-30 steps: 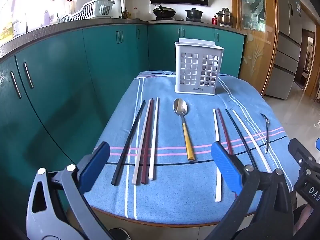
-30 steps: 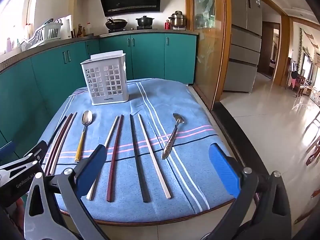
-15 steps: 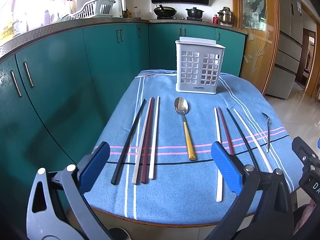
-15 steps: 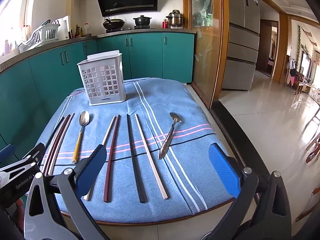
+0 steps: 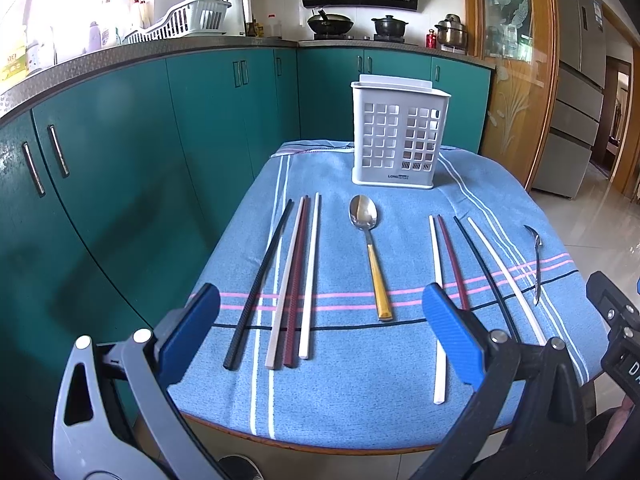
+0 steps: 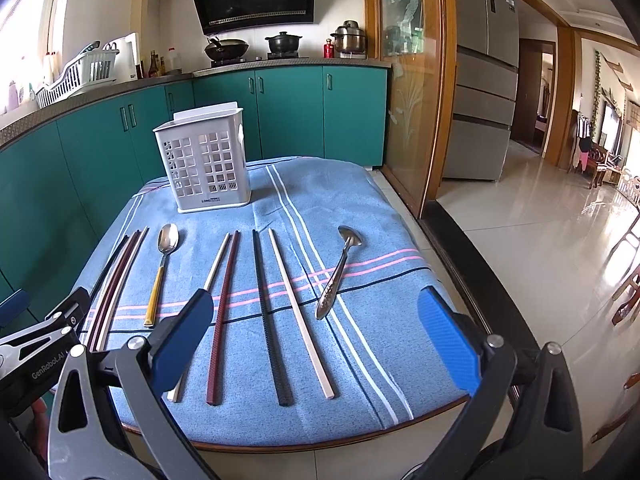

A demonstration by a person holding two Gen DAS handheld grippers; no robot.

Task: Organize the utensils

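Note:
A white perforated utensil holder (image 5: 400, 136) (image 6: 206, 166) stands upright at the far end of a table under a blue striped cloth (image 5: 360, 380) (image 6: 360, 360). Several chopsticks lie in a left group (image 5: 294, 280) (image 6: 116, 284) and a right group (image 5: 450, 256) (image 6: 260, 312). A gold-handled spoon (image 5: 370, 248) (image 6: 160, 268) lies between the groups. A silver spoon (image 5: 537, 264) (image 6: 340, 268) lies at the right. My left gripper (image 5: 320, 332) hovers open over the near edge, nothing between its blue pads. My right gripper (image 6: 316, 332) is open too, empty.
Teal kitchen cabinets (image 5: 140, 152) run along the left and back, close to the table's left side. A dish rack (image 5: 180, 22) and pots (image 6: 282, 42) sit on the counter. At the right are a glass-panelled wooden partition (image 6: 408, 80), a fridge (image 6: 486, 68) and tiled floor (image 6: 540, 260).
Both grippers have shifted slightly, so the table scene drifts a little in each view. Both stay open and nothing on the cloth has moved.

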